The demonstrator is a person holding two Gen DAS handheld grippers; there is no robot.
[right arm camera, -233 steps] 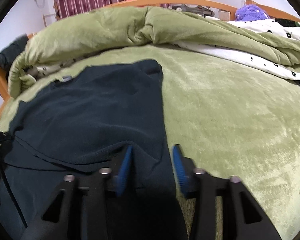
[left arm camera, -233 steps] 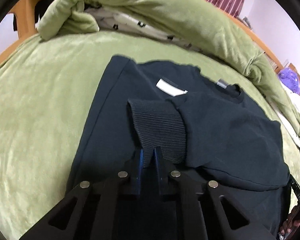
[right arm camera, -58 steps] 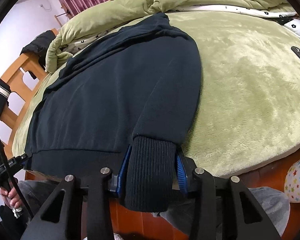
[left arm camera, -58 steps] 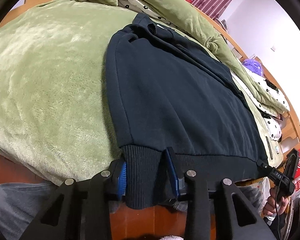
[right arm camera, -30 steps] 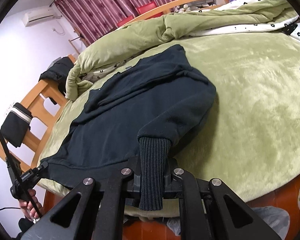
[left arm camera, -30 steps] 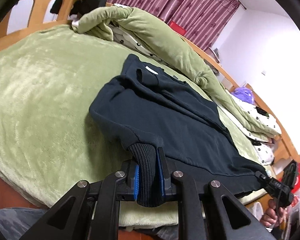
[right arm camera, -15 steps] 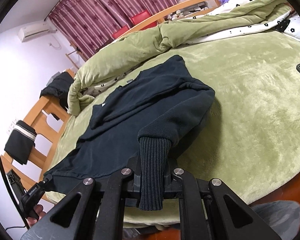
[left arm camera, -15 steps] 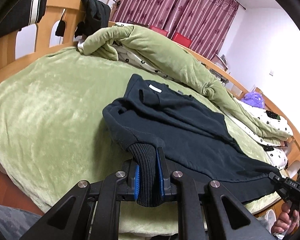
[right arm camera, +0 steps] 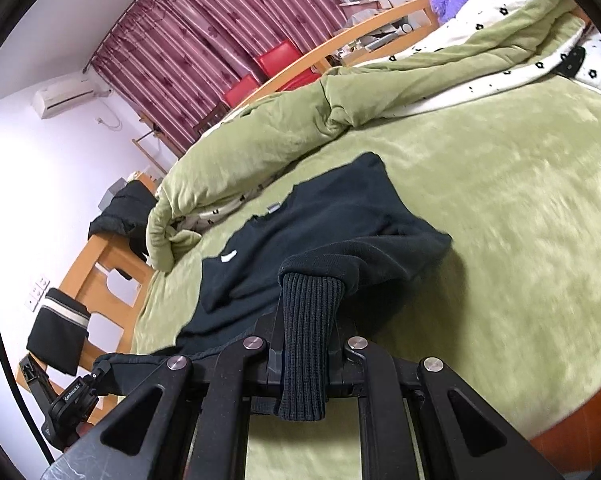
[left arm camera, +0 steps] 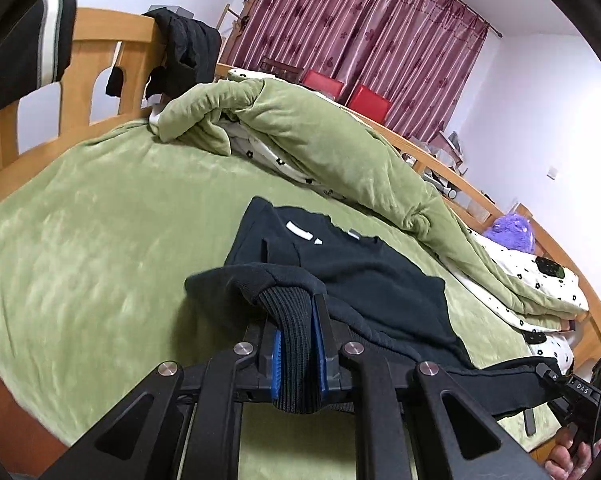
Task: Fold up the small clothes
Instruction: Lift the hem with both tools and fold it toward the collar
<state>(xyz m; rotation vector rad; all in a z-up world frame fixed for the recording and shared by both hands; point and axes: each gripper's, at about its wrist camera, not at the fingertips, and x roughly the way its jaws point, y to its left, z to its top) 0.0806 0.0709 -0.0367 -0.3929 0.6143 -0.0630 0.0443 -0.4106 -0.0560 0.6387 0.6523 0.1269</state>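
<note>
A dark navy sweatshirt (left arm camera: 364, 272) lies on the green bed cover, collar end far from me, a white label showing near the neck. My left gripper (left arm camera: 298, 322) is shut on the ribbed hem (left arm camera: 292, 344) at the garment's left corner and holds it up off the bed. My right gripper (right arm camera: 306, 320) is shut on the ribbed hem (right arm camera: 306, 340) at the other corner, also raised. The lower half of the sweatshirt (right arm camera: 324, 224) hangs lifted between the two grippers and bunches over the upper half. The other gripper shows at each view's lower edge.
A rolled green quilt (left arm camera: 320, 136) with a white flowered lining runs along the far side of the bed. A wooden bed frame (left arm camera: 96, 52) with dark clothes draped on it stands at the left. A purple plush toy (left arm camera: 510, 230) sits at the far right. Maroon curtains hang behind.
Both grippers have risen and moved forward over the bed with the hem, carrying the sweatshirt's lower part toward the collar end. The grips have not changed.
</note>
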